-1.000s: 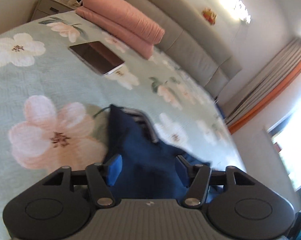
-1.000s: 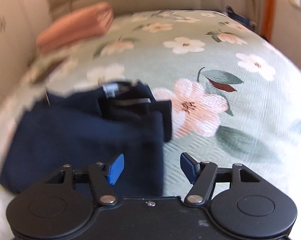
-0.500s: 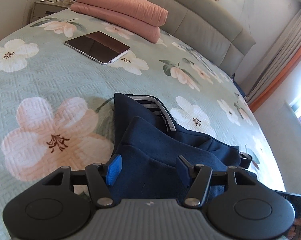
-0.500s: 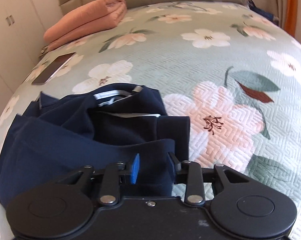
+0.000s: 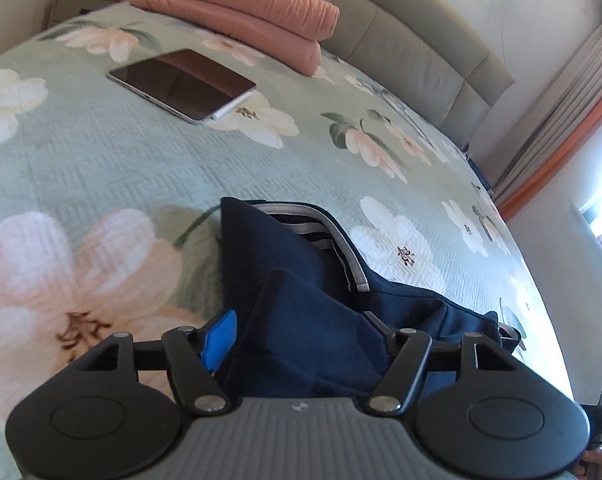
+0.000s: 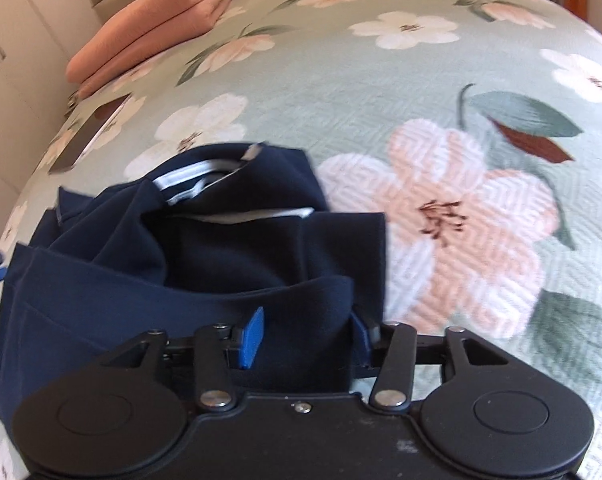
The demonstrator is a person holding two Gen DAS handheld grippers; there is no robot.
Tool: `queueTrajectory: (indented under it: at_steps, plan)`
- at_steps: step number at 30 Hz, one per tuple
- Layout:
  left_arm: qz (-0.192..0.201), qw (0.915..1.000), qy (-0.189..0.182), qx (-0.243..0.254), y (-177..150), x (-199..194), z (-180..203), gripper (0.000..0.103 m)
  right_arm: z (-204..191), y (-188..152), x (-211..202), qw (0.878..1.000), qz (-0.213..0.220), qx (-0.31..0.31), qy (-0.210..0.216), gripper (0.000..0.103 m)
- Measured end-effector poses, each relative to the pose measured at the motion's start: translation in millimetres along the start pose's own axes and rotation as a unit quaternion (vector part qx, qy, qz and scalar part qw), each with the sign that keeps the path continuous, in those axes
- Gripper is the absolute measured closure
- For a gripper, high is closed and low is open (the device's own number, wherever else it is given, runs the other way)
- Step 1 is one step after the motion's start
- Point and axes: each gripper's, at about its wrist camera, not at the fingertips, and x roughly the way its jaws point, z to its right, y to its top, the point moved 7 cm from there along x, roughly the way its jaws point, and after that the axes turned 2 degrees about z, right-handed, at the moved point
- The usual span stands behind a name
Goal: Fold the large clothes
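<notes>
A navy garment (image 5: 301,300) with a grey-striped collar lies bunched and partly folded on the floral bedspread (image 5: 101,168). It also shows in the right wrist view (image 6: 181,248). My left gripper (image 5: 297,336) is open, its blue pads straddling a fold of the navy cloth at the near edge. My right gripper (image 6: 307,336) is open, narrower than the left, with a raised fold of the garment between its pads; the right pad is mostly hidden by cloth.
A dark tablet (image 5: 181,84) lies on the bed beyond the garment, also in the right wrist view (image 6: 89,132). Folded pink bedding (image 5: 237,8) sits by the padded headboard (image 5: 421,40). A nightstand (image 5: 81,4) is far left. Curtains (image 5: 561,112) hang at right.
The right gripper narrowed over a garment fold, then widened slightly. The left gripper stayed open and moved closer over the cloth. The garment edge has bunched upward.
</notes>
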Motion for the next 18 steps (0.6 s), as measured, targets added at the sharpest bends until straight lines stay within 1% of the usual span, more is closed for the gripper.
queueTrajectory:
  at_steps: [1, 2, 3, 5, 6, 7, 10, 11, 12, 14, 15, 16, 17, 18]
  plan:
    - [-0.007, 1.0000, -0.004, -0.002, 0, 6, 0, 0.036, -5, -2, -1, 1.000, -0.002, -0.010, 0.009, 0.048]
    - [-0.015, 0.9998, -0.012, -0.004, -2, 11, 0, 0.036, -11, -4, -5, 1.000, 0.000, -0.022, 0.020, 0.061]
    - [-0.021, 0.9996, -0.020, 0.000, -3, 14, 2, 0.036, -15, -6, -9, 0.999, 0.005, -0.036, 0.025, 0.066]
    - [-0.021, 0.9992, -0.017, 0.029, -5, 13, 6, 0.043, -20, -9, -17, 0.998, 0.012, -0.062, 0.018, 0.067]
    - [-0.020, 0.9987, -0.017, 0.043, -5, 11, 8, 0.052, -20, -11, -19, 0.998, 0.012, -0.065, 0.019, 0.068]
    - [-0.020, 0.9984, -0.021, 0.048, -6, 9, 8, 0.054, -20, -11, -19, 0.998, 0.010, -0.062, 0.022, 0.068]
    - [-0.020, 0.9988, -0.034, 0.031, -6, 9, 3, 0.054, -12, -10, -10, 0.999, -0.002, -0.042, 0.021, 0.067]
    - [-0.021, 0.9988, -0.038, 0.024, -6, 11, 0, 0.053, -10, -9, -6, 0.999, -0.005, -0.033, 0.019, 0.064]
    - [-0.023, 0.9988, -0.037, 0.020, -7, 14, -1, 0.050, -9, -8, -5, 0.999, -0.007, -0.027, 0.020, 0.062]
    - [-0.027, 0.9987, -0.041, 0.014, -8, 20, -1, 0.036, -10, -8, -7, 1.000, -0.001, -0.023, 0.020, 0.060]
    - [-0.029, 0.9983, -0.049, 0.010, -9, 23, 1, 0.027, -11, -10, -7, 1.000, -0.001, -0.026, 0.014, 0.060]
    - [-0.027, 0.9982, -0.052, 0.009, -10, 25, 3, 0.028, -13, -12, -9, 0.999, 0.002, -0.033, 0.004, 0.064]
    - [-0.023, 0.9988, -0.039, 0.017, -11, 26, 6, 0.036, -18, -14, -15, 0.999, 0.014, -0.046, -0.006, 0.076]
    - [-0.017, 0.9988, -0.023, 0.038, -12, 24, 10, 0.081, -25, -17, -23, 0.997, 0.031, -0.067, -0.016, 0.090]
